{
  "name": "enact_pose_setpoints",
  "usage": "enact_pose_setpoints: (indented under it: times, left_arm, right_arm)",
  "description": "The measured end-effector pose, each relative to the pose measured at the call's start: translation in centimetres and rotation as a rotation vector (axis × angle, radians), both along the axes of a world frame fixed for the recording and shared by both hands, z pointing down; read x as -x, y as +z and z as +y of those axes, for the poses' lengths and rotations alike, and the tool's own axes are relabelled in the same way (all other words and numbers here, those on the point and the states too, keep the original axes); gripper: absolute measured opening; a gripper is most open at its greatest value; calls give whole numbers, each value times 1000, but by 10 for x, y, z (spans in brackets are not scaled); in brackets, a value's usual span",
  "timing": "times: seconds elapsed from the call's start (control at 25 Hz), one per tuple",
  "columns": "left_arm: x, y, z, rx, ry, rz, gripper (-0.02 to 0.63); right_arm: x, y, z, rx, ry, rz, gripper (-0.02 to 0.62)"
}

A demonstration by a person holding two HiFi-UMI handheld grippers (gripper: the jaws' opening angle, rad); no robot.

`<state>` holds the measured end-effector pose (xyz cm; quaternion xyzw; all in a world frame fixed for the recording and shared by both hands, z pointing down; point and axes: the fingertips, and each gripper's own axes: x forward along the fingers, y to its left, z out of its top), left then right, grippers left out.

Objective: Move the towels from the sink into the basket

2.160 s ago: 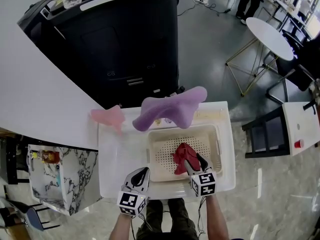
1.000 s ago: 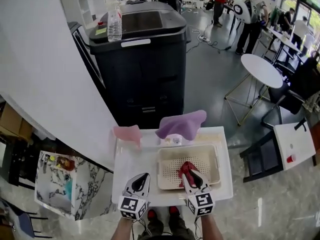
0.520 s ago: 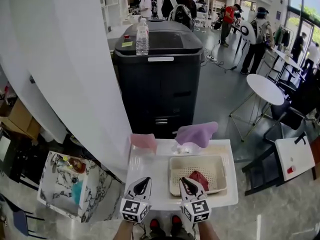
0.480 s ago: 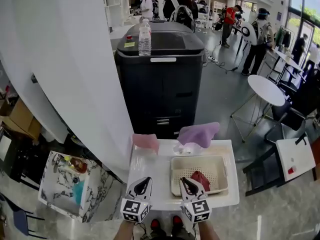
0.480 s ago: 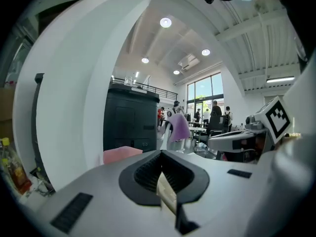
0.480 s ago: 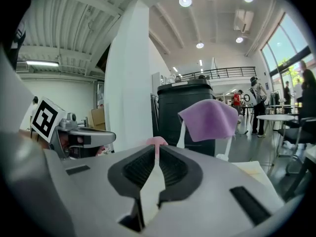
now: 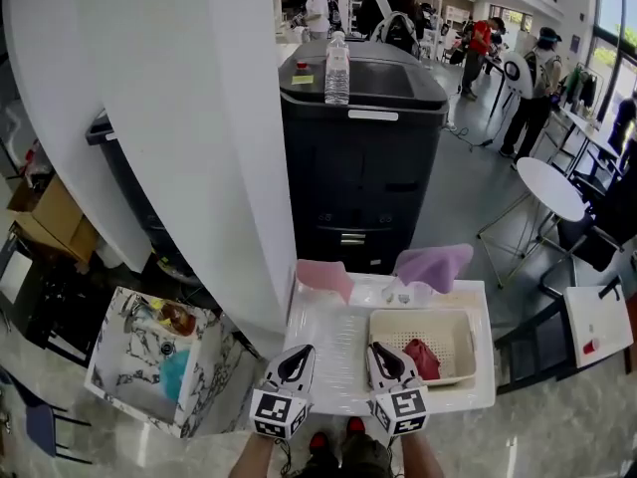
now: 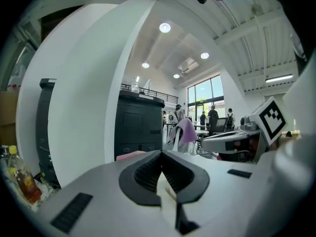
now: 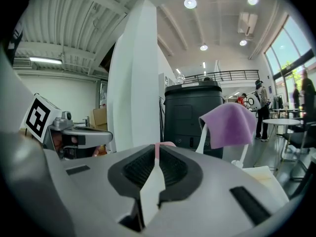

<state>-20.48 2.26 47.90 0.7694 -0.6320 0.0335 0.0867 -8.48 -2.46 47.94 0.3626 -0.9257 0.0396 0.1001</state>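
Broad white pillar [image 7: 199,118], black cabinet [image 7: 363,157], glossy grey floor [image 7: 468,182], round white table [image 7: 550,187], tall windows [image 7: 617,8] at right.

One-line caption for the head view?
Red towel lies in basket; pink towel, purple towel drape at sink rear; left gripper, right gripper shut.

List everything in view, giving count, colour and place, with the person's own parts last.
sink: one, white, in front of the person
basket: one, cream, in the sink's right side
red towel: one, red, in the basket
pink towel: one, pink, over the sink's far left edge
purple towel: one, purple, draped on a white upright at the sink's far edge
cabinet: one, black, behind the sink
bottle: one, clear, on the cabinet
round table: one, white, far right
left gripper: one, white, shut and empty, at the sink's near edge
right gripper: one, white, shut and empty, beside the basket
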Motion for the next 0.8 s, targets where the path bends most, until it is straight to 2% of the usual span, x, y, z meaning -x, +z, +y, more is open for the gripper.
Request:
enact_pose_setpoints:
  times: [0.24, 0.52, 0.8]
  left_arm:
    - [19, 7, -5, 13, -39, 12, 3]
    - [32, 20, -38, 39, -90, 19, 3]
    - [40, 47, -73, 107, -135, 32, 3]
  right_arm:
    - [11, 7, -17, 7, -13, 18, 49]
    - [27, 31, -57, 50, -58, 33, 49]
    - [45, 58, -103, 98, -112, 50, 49]
